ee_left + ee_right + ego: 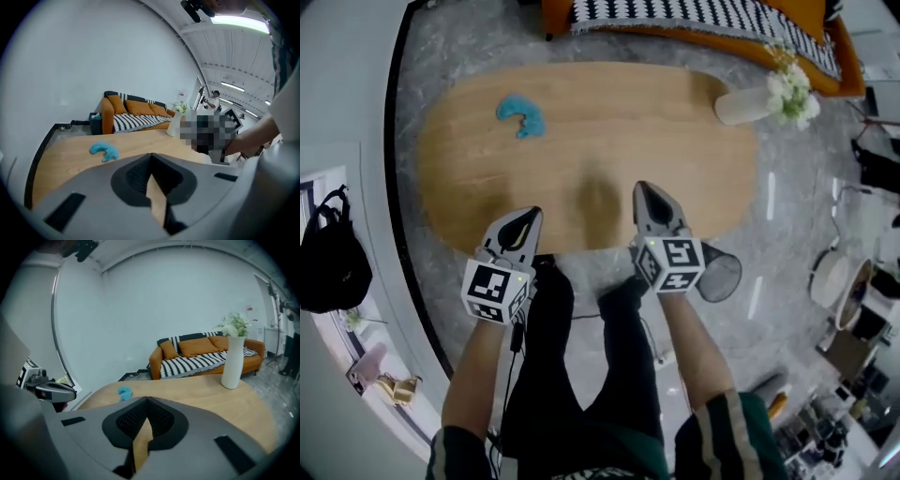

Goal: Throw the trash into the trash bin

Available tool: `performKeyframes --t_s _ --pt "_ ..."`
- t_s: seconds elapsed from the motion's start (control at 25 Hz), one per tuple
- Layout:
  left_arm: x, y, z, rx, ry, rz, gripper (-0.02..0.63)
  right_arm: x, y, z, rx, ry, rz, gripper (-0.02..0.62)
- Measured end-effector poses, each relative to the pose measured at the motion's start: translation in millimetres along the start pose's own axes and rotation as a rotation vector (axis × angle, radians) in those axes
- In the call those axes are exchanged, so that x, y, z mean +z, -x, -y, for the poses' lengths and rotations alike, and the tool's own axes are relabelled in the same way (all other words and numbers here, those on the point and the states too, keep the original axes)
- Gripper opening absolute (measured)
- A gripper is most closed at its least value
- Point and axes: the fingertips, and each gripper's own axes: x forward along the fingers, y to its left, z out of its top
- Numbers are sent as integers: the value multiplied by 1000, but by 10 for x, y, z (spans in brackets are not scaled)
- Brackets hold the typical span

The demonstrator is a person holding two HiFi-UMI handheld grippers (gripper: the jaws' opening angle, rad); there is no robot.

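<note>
The blue crumpled trash [520, 114] lies on the far left part of the surface [619, 131]. It is well apart from both tools, which are held over the near edge. The left hand-held gripper [532, 217] is nearer to it than the right hand-held gripper [644, 190], and the trash sits ahead of the left one and slightly to its left. Both are clenched, with the jaw tips meeting and nothing between them. In each gripper view only bare wood shows through the slot behind the tips.

Nothing stands between the trash and either tool, only open wood. The orange sofa [811, 13] with a black-and-white striped throw [694, 15] runs beyond the far edge. A black bag [330, 264] hangs at the far left by the wall. The black mesh trash bin [719, 275] stands on the floor just off the near edge, beside the right tool and partly hidden behind its marker cube. A white vase [742, 105] holding pale flowers [792, 92] is at the far right end of the surface.

The surface is a long oval of light wood. It stands on a grey marbled floor [441, 56] under plain pale walls.
</note>
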Motion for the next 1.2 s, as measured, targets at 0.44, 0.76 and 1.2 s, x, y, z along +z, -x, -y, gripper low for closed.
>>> performKeyframes --t_s 0.44,0.76,1.2 --pt "-312 409 -848 79 86 9 -3 335 -1091 -1201 204 132 -20 139" --pt "-474 536 -1197 106 136 5 -3 275 -1636 -1529 212 187 -83 232" --pt "-515 623 -1338 79 123 -4 -3 -102 -2554 -1431 120 236 -262 249"
